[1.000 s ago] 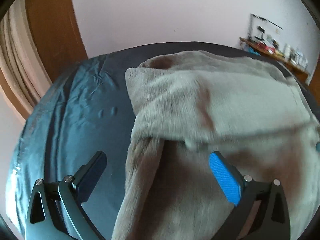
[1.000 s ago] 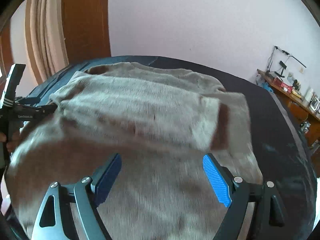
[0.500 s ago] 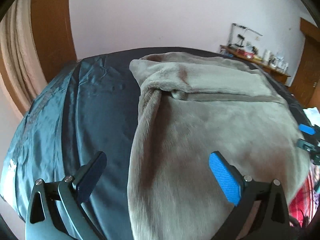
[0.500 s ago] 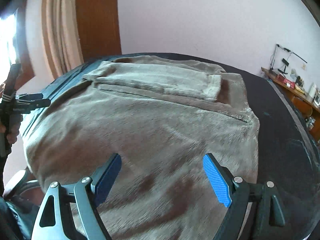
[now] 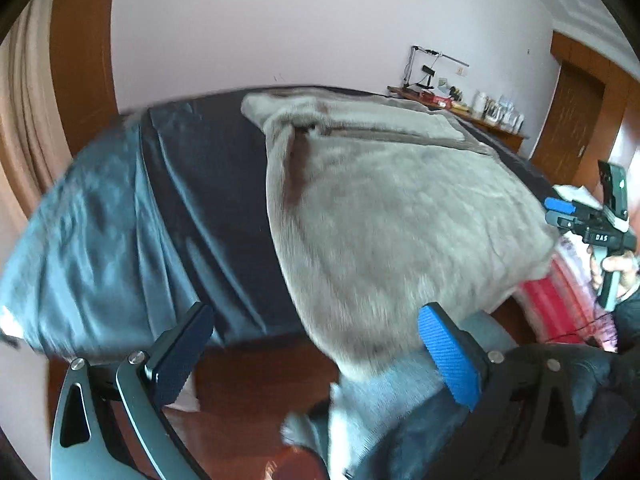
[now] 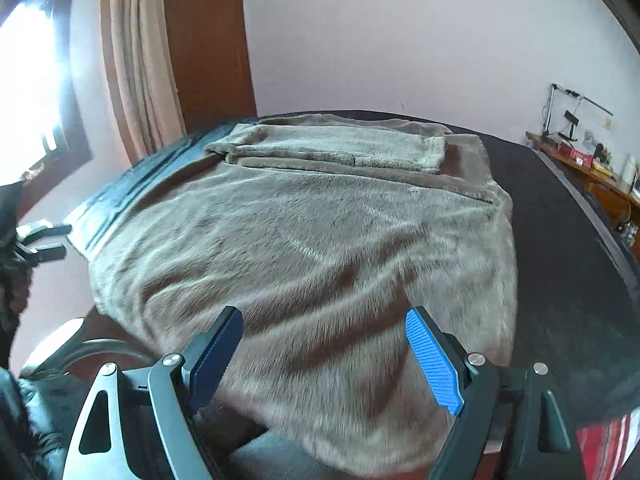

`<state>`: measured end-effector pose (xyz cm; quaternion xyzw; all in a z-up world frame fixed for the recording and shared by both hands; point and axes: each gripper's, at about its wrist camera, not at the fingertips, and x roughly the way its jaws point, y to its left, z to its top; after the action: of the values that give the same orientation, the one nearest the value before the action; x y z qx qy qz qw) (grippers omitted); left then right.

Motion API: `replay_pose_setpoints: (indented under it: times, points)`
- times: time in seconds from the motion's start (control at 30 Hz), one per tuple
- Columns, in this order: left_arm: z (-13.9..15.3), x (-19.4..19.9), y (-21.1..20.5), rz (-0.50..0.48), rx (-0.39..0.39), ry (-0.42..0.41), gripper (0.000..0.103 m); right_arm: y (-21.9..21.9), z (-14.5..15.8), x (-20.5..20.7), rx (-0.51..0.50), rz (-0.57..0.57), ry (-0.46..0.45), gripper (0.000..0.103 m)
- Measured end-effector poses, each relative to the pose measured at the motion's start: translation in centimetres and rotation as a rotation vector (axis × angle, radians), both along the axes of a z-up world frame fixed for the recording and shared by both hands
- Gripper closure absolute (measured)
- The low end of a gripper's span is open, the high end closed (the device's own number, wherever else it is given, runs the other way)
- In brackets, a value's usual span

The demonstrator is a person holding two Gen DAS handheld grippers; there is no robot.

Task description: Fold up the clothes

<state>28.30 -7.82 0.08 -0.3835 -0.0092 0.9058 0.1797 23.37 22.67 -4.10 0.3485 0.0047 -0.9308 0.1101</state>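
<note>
A fluffy grey-brown garment [image 6: 320, 248] lies spread on the dark bed, its sleeves folded across the far end and its hem hanging over the near edge. In the left wrist view the same garment [image 5: 392, 208] fills the middle and right. My left gripper [image 5: 316, 350] is open off the bed's near left corner, above the floor, with nothing between its fingers. My right gripper [image 6: 324, 354] is open just above the garment's near hem, holding nothing. The right gripper [image 5: 560, 212] also shows at the right edge of the left wrist view.
A dark blue sheet [image 5: 120, 224] covers the bed [image 6: 560, 240]. Wooden floor [image 5: 256, 392] lies below its near edge. A curtain [image 6: 136, 64] and wooden frame stand at the far left. A cluttered desk [image 5: 460, 108] lines the far right wall. A red striped cloth [image 5: 556, 304] sits near the person's leg.
Both grippers have drawn back toward the near edge of the bed, away from the folded sleeves. The garment now lies still and flat. The left gripper has swung out over the floor.
</note>
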Motion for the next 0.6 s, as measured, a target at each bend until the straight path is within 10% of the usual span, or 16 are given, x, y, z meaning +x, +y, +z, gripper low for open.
replay_pose_setpoints:
  times: [0.23, 0.6]
  points:
    - [-4.5, -0.2, -1.2, -0.072, 0.200, -0.149, 0.001, 2.1, 0.2, 5.0, -0.003, -0.068, -0.019, 0.017]
    - [-7.5, -3.0, 0.1, -0.080, 0.212, -0.202, 0.005, 5.0, -3.5, 7.5, -0.075, -0.084, -0.142, 0.017]
